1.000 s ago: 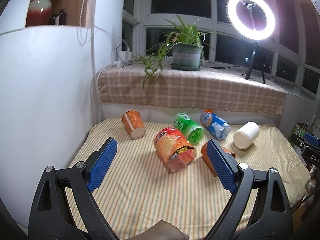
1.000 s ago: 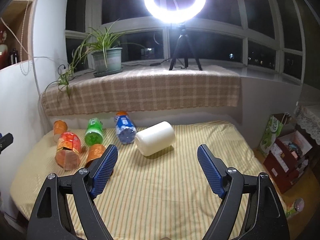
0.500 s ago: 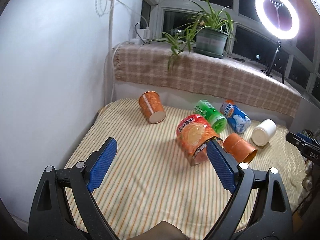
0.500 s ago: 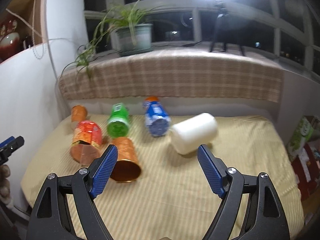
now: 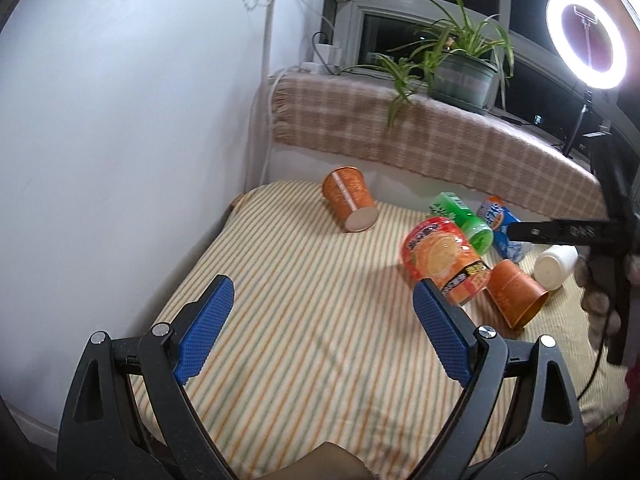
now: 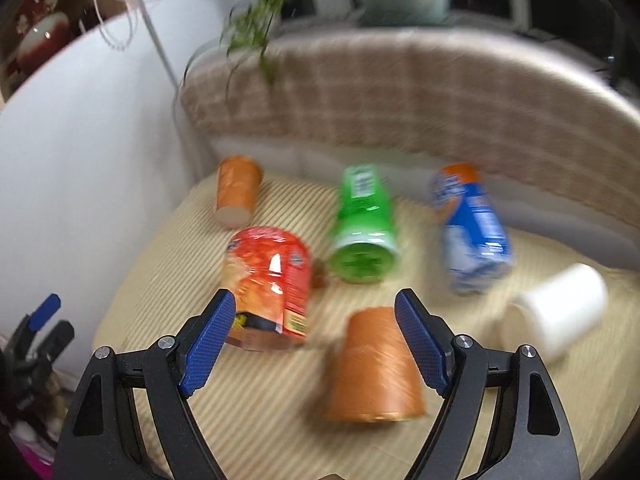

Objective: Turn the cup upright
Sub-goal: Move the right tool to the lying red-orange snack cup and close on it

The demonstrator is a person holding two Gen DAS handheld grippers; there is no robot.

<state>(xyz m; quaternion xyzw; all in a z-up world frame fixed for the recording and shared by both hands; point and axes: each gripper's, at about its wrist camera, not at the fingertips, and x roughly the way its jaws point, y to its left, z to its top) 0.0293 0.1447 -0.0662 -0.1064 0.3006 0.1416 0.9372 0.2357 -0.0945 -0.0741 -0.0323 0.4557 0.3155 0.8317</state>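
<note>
Several cups lie on their sides on a striped cloth (image 5: 304, 320). A plain orange cup (image 6: 374, 368) lies mouth toward the camera, between and just beyond my right gripper's (image 6: 316, 336) open blue fingers; it also shows in the left wrist view (image 5: 516, 294). A red noodle cup (image 6: 268, 284) lies to its left, also in the left wrist view (image 5: 444, 264). A small orange cup (image 5: 350, 204) lies far left. My left gripper (image 5: 320, 320) is open and empty over bare cloth. The right gripper's black body (image 5: 580, 232) shows at the right edge of the left wrist view.
A green cup (image 6: 362, 228), a blue cup (image 6: 472, 232) and a white cup (image 6: 556, 312) lie further back and right. A white wall (image 5: 120, 120) bounds the left side. A checked ledge (image 5: 420, 136) with a potted plant (image 5: 460, 68) and a ring light (image 5: 586, 40) runs behind.
The right gripper has moved forward and down toward the plain orange cup, which now lies between its fingers. The left gripper has swung left and tilted. Both stay open.
</note>
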